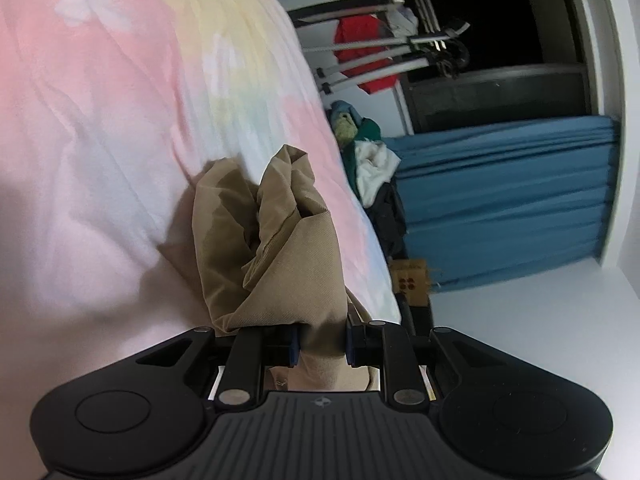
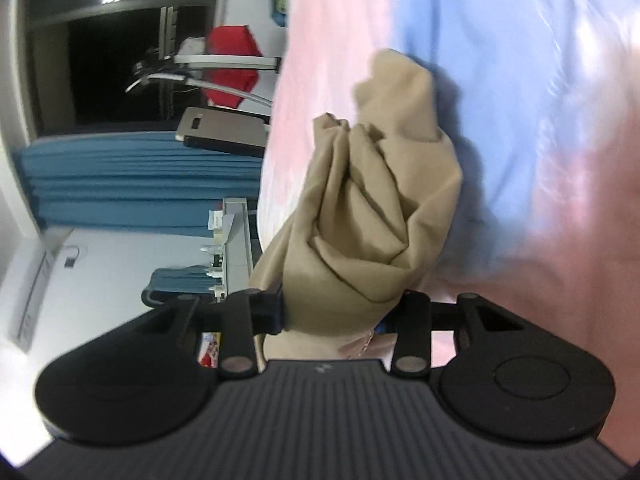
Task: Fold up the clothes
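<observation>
A tan garment (image 1: 280, 240) is bunched up over a pastel pink, yellow and blue bedspread (image 1: 100, 140). In the left wrist view my left gripper (image 1: 322, 346) is shut on a gathered fold of it, and the cloth rises crumpled ahead of the fingers. The right wrist view shows the same tan garment (image 2: 372, 208) as a thick wad that fills the gap of my right gripper (image 2: 332, 316). Both pads press on it, and the bedspread (image 2: 520, 100) lies behind. The part of the garment below each gripper is hidden.
Beyond the bed's edge stands a drying rack with a red garment (image 1: 360, 52) on it. A pile of clothes (image 1: 368, 152) lies by blue curtains (image 1: 500, 200), near a cardboard box (image 1: 412, 280). The right view shows the curtains (image 2: 140, 180) and a shelf of small items (image 2: 232, 248).
</observation>
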Available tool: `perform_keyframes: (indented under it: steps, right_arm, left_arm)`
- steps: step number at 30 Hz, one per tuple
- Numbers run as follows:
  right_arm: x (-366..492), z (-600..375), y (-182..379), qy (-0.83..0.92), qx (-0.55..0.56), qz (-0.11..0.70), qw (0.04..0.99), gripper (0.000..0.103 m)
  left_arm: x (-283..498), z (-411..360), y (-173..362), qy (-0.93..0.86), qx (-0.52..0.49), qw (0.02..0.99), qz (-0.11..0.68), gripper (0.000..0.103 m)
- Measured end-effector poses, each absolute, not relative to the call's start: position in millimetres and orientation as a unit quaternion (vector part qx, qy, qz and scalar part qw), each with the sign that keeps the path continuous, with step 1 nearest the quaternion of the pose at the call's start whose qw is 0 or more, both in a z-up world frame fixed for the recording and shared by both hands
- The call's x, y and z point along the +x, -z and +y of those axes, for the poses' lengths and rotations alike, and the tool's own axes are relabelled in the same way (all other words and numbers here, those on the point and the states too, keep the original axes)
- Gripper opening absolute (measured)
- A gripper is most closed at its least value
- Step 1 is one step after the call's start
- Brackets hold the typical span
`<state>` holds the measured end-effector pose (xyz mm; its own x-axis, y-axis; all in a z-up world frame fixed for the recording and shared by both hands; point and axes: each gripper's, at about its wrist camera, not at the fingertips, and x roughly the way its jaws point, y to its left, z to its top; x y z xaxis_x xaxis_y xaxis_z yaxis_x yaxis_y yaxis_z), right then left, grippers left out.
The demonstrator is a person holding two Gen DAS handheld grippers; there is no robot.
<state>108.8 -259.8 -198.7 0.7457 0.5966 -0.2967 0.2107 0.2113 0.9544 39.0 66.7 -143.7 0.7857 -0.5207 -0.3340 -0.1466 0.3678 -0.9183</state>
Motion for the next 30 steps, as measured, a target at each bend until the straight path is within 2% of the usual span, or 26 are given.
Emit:
perform_keyframes:
  steps: [6, 10, 18, 23, 26, 30]
  right_arm:
    - [88.9, -283.3, 151.8, -0.136, 0.605, 0.293, 0.728, 0.041]
    - [90.2, -321.9, 122.8, -0.118, 0.598, 0.28, 0.742, 0.041]
    - [132.1, -460.5, 66.1, -0.06, 0.579, 0.248, 0.775, 0.041]
    - [150.5, -541.4, 23.5, -0.033, 0.528, 0.18, 0.829, 0.041]
    - [151.1, -574.8, 24.2, -0.031, 0.502, 0.139, 0.853, 0.041]
    - [160.1, -579.2, 61.9, -0.012, 0.47, 0.152, 0.87, 0.041]
  left_arm:
    - [39.9, 50.6, 116.7, 0.168, -0.567, 0.742, 0.315, 0.021]
    - [70.0, 6.2, 84.6, 0.195, -0.531, 0.754, 0.334, 0.021]
    - [195.6, -145.0, 32.6, 0.268, -0.437, 0.778, 0.363, 0.021]
    - [254.7, -230.8, 4.1, 0.333, -0.391, 0.798, 0.314, 0.021]
    - [270.9, -266.3, 16.9, 0.35, -0.369, 0.806, 0.302, 0.022]
    - [277.4, -292.4, 60.5, 0.345, -0.337, 0.808, 0.339, 0.022]
